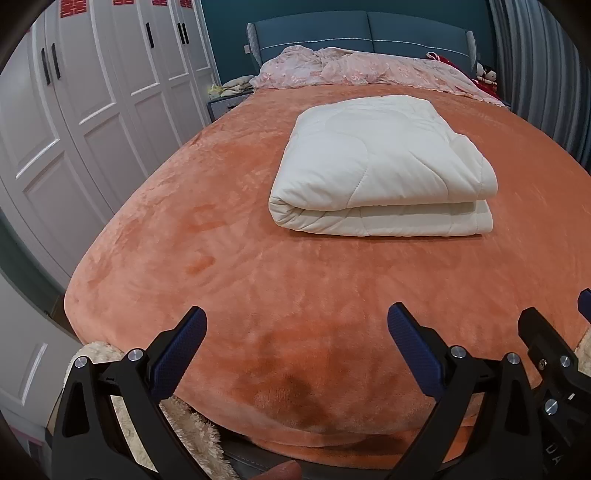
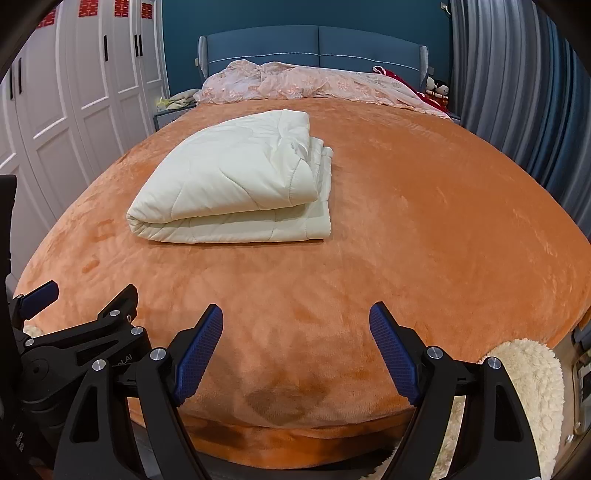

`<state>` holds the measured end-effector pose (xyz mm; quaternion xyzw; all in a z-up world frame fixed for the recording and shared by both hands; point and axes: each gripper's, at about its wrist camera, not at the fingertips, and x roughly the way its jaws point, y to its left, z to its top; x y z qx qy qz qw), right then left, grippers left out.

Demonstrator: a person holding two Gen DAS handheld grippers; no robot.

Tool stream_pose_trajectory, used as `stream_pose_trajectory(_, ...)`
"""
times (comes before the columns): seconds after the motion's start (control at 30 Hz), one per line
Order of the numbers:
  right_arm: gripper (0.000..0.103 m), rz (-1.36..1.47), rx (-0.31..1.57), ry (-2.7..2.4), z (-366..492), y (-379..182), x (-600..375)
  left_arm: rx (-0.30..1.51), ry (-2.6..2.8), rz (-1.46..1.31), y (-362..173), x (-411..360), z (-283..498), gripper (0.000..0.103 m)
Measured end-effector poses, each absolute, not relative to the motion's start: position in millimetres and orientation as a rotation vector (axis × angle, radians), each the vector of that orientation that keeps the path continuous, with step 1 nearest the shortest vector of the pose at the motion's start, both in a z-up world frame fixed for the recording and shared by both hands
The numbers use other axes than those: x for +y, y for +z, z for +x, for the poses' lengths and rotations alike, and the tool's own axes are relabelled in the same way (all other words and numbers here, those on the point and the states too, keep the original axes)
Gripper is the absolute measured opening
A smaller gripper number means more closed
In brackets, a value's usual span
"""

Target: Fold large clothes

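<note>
Both grippers (image 1: 297, 326) (image 2: 296, 323) open — folded quilt (image 1: 380, 170) well beyond.

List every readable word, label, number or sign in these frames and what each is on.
"囍" in red: stickers along the top of the wardrobe doors.
"...ot.AI", partly hidden: left claw body, right wrist view.
"DA", cut off: right claw body, left wrist view.
Small white print low at the left edge of the right wrist view: too blurred to read.

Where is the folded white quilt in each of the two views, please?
Left wrist view: the quilt lies right of centre, in the upper half, on the orange blanket.
Right wrist view: the quilt lies left of centre, upper half.
Shared landmark: the blue headboard behind it.
</note>
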<state>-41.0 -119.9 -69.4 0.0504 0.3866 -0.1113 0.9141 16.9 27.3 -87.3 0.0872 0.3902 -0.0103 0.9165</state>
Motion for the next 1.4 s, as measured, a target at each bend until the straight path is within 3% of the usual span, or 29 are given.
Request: stream_pose_trajectory(1.4,0.079,0.110,0.803,-0.237,-38.8,-71.4,-122.1,0.813,-0.022,0.185,-92.4,26.4,19.6,0.092)
